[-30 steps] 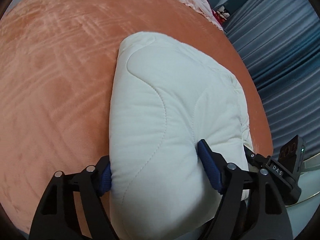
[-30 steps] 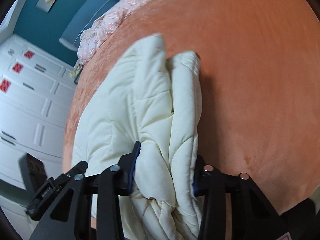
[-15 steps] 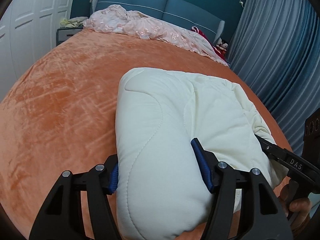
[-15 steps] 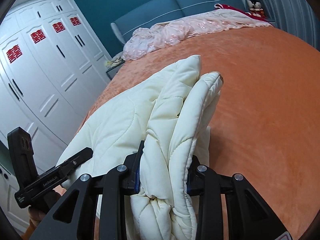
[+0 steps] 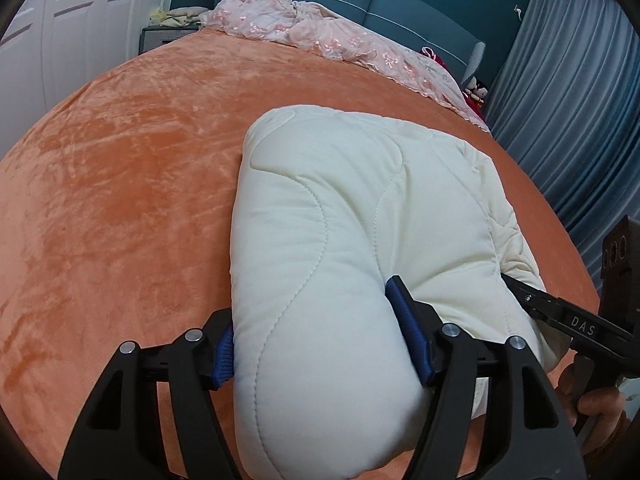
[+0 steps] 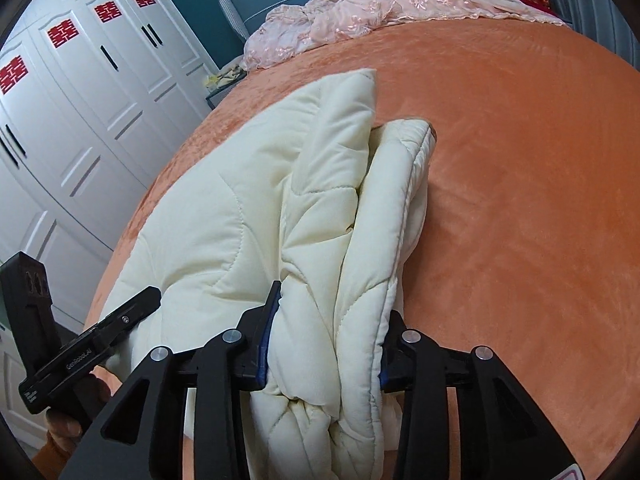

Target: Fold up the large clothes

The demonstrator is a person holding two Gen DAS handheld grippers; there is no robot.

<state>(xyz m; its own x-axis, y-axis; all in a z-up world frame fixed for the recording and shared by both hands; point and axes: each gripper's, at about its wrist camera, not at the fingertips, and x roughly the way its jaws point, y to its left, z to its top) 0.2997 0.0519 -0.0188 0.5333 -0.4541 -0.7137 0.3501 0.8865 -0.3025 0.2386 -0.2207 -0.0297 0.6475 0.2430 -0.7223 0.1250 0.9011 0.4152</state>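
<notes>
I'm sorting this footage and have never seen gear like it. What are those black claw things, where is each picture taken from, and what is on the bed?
There is no robot here. A person holds a two-finger gripper in each hand, and each gripper has a wide-angle camera looking forward along its fingers. That is why black fingers fill the bottom of both pictures.

In the left view, the left gripper squeezes a thick fold of a cream quilted comforter between blue pads. The other gripper shows at the right edge.

In the right view, the right gripper clamps a bunched edge of the same comforter. Both sets of jaws have just been opening slightly, the fabric between them.

The comforter lies on an orange bedspread, with a pink embroidered cover crumpled near the blue headboard.
</notes>
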